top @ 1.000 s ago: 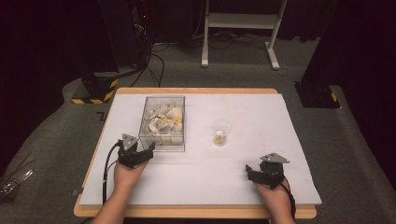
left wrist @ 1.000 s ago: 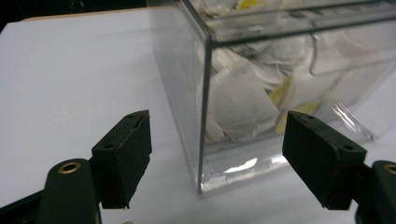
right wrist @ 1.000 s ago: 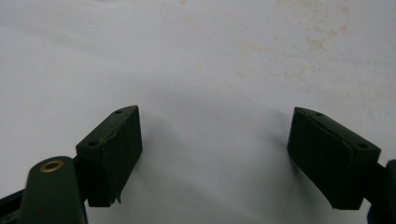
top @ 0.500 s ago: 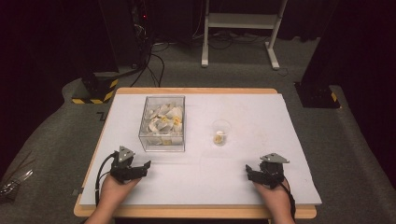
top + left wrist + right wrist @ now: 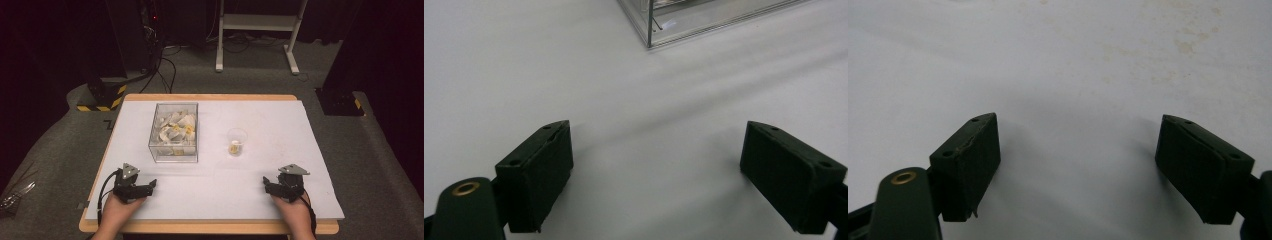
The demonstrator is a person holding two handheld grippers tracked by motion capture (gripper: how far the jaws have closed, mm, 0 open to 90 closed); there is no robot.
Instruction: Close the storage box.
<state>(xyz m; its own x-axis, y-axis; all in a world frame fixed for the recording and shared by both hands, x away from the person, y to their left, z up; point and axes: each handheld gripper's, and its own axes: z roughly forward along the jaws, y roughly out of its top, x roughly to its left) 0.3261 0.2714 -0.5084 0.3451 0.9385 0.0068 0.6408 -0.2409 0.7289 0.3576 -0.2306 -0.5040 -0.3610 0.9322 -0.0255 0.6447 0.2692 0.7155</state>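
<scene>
The left gripper (image 5: pixel 150 185) rests low on the near left part of the white surface (image 5: pixel 280 125), held in the person's left hand (image 5: pixel 117 212). Its jaws stand wide apart with nothing between them, and they have just been opening further. The clear box (image 5: pixel 174 132), full of small pale packets (image 5: pixel 175 127), stands beyond it, near but apart; in the left gripper view only the box's near corner (image 5: pixel 659 30) shows, well ahead of the jaws and a little right of their middle, with bare surface in the gap.

The right gripper (image 5: pixel 267 183) lies on the near right part of the surface in the right hand (image 5: pixel 295 215). Its jaws are also spread wide and hold nothing; the right gripper view shows faintly stained white surface (image 5: pixel 1073 75) between and ahead of them.

A small clear cup (image 5: pixel 237 142) with something yellowish at its bottom stands upright between the box and the right gripper, just right of the box and apart from both grippers.
</scene>
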